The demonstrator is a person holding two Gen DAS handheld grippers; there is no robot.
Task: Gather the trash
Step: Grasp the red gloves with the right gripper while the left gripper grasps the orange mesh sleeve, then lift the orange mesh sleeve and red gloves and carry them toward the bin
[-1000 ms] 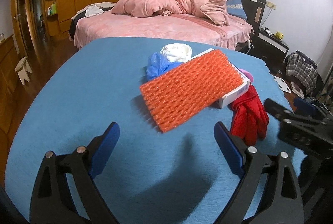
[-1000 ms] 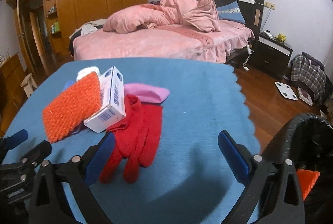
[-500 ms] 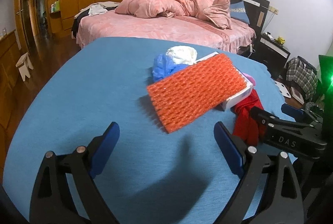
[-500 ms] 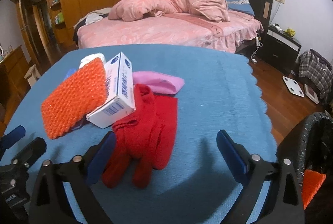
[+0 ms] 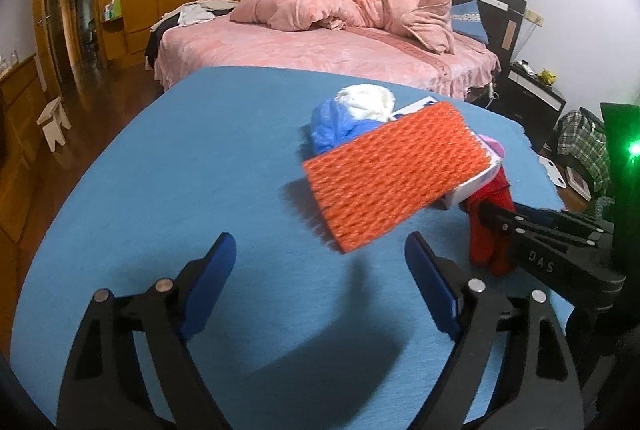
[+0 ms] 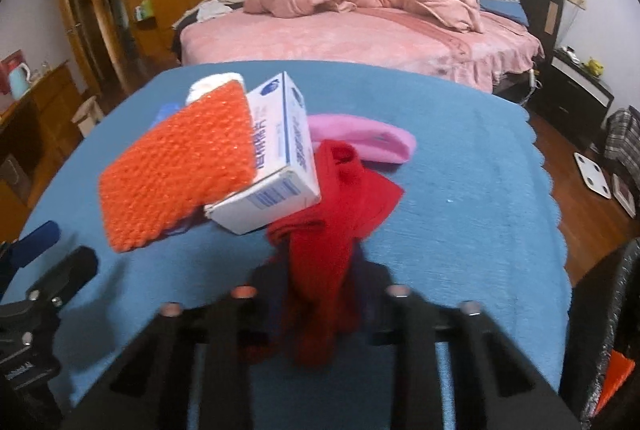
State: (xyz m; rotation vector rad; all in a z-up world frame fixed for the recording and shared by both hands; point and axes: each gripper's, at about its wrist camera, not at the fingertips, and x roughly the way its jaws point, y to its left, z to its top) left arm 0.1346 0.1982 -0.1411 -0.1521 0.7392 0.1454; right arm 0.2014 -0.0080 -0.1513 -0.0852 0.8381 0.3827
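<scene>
red glove (image 6: 320, 230) sits bunched between the fingers of the right gripper (image 6: 320, 294), whose jaws are closing and pinch its near end. lifted now, it could drag the white box (image 6: 276, 174) and orange net (image 6: 176, 166) leaning on it. the left gripper (image 5: 320, 282) hangs spread and empty over the blue table (image 5: 180, 190), its jaws closing slightly, near the front edge.

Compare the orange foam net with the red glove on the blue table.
The orange foam net is a stiff, bumpy rectangle; the red glove is soft, limp cloth.
The net leans tilted on the white box; the glove lies beside that box.
The net is untouched; the closing right gripper has the glove between its jaws.
</scene>
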